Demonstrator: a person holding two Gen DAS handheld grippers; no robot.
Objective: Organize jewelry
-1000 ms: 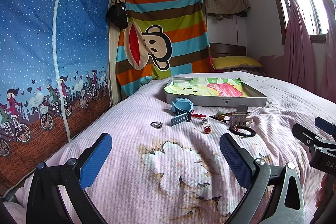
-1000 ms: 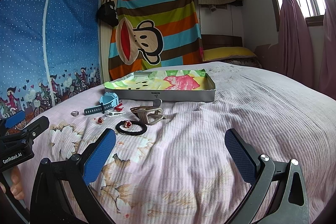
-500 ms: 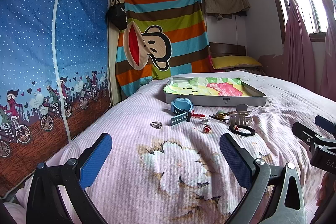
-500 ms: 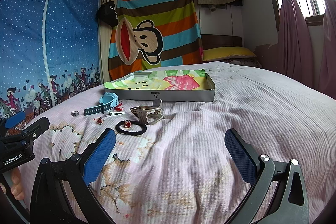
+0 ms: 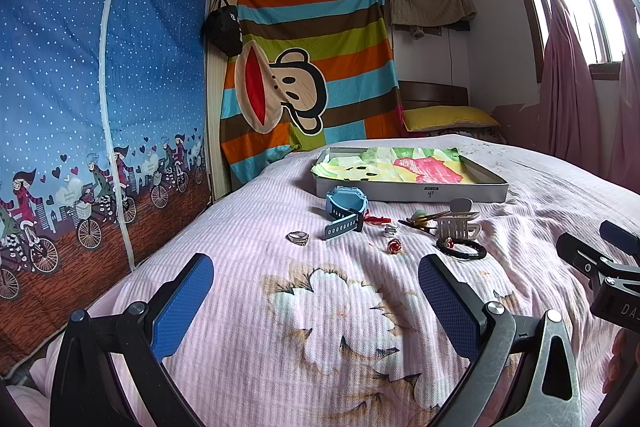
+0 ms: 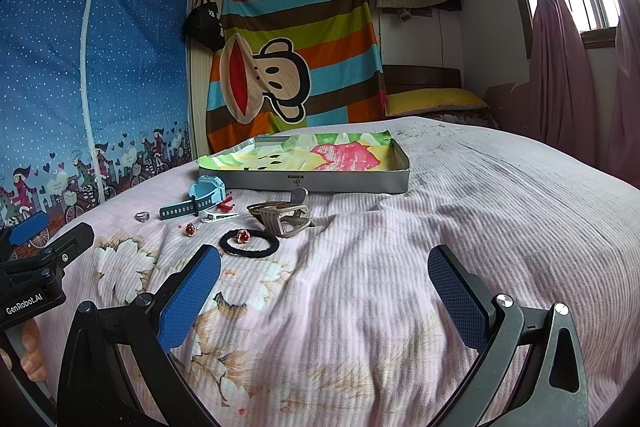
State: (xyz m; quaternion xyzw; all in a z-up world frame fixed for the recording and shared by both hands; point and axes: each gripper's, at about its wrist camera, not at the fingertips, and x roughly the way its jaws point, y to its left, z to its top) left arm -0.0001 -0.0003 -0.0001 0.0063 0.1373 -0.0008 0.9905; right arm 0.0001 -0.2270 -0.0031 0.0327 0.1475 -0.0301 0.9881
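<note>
Over the pink bedspread (image 5: pixel 248 307) I am holding both tools low and level, and against the pictures from a second ago almost nothing is shifting: both views are sitting where they were, so I am judging that sorting is not yet begun and I am only lining up.

My left gripper (image 5: pixel 316 291) is spread wide, its blue pads (image 5: pixel 182 301) gripping nothing, and my right gripper (image 6: pixel 324 283) is equally wide and empty.

Ahead of them the jewelry is lying loose on the bedspread, well short of any grasp. Nearest my right gripper is the black hair tie (image 6: pixel 249 243) with a red stone piece (image 6: pixel 242 235) lying inside its loop. Just beyond is the beige claw clip (image 6: pixel 280 217), tipped on its side. Leftward are a second red stone piece (image 6: pixel 189 228), a white clip (image 6: pixel 216 216), a small red trinket (image 6: pixel 226 203), the blue watch (image 6: pixel 202 195) and, farthest left, the silver ring (image 5: pixel 298 237).

Behind them all, the grey tray (image 6: pixel 304 183), lined with a bright patterned cloth, is standing with no jewelry in it that I can see; I am taking it for the destination.

Nothing is blocking my reach. What could be troubling me is the crowding: the stone inside the hair tie, and small pieces sinking into soft, wrinkled fabric.
</note>
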